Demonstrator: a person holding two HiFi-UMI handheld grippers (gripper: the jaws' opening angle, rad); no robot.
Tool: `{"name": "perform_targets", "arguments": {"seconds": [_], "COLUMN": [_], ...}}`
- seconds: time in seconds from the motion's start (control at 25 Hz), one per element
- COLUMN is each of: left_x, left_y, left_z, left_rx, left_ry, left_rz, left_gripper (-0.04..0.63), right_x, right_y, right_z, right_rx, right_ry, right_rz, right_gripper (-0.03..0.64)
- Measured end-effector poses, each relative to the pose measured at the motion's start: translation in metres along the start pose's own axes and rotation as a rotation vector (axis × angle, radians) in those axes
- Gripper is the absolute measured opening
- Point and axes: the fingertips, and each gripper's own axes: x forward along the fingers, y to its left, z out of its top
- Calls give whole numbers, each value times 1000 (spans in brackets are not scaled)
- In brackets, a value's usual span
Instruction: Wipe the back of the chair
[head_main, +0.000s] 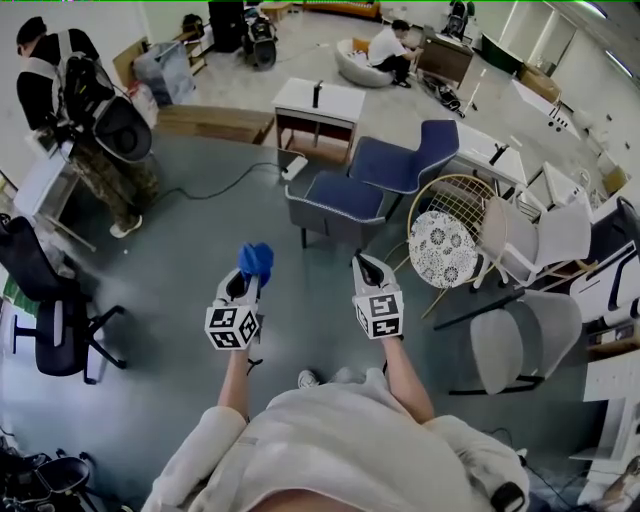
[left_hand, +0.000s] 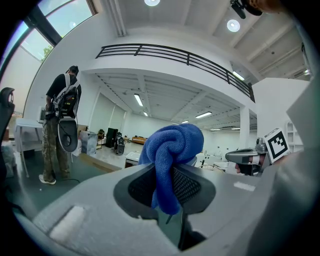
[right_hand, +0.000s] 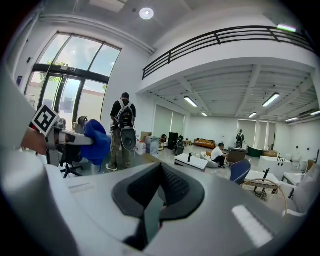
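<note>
One blue cloth clamped in left gripper

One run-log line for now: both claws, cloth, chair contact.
left claw: shut on bunched blue cloth | right claw: shut, empty | blue upholstered chair: ahead of both claws, untouched | wipe: not started

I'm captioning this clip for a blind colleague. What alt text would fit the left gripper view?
Close up, the left gripper clamps a bunched blue cloth. Beyond it is a bright white hall crossed by a black-railed balcony; a person wearing a backpack stands at the left, and the right gripper shows at the right.
</note>
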Motion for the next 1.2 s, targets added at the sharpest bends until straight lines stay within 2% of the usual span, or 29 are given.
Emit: {"name": "perform_targets", "arguments": {"seconds": [0.36,0.56,0.92,1.2], "left_x": [22,37,82,136], "left_y": [-5,-9,-5,0], "left_z": [-11,-21,-23,-7], "left_rx": [-15,-23,-23,-2], "left_ry": [23,41,63,61], "left_rz": [-30,-29,29,96], "left_gripper": [72,72,72,72], "right_x": [2,14,66,120], "right_y": [-11,-19,-52,-90], "right_z": [-8,-19,-26,-10], "right_rx": [3,0,13,10], "right_ry": [25,41,43,15], "right_rz": [-17,4,69,151], "right_gripper": [0,0,0,1]}}
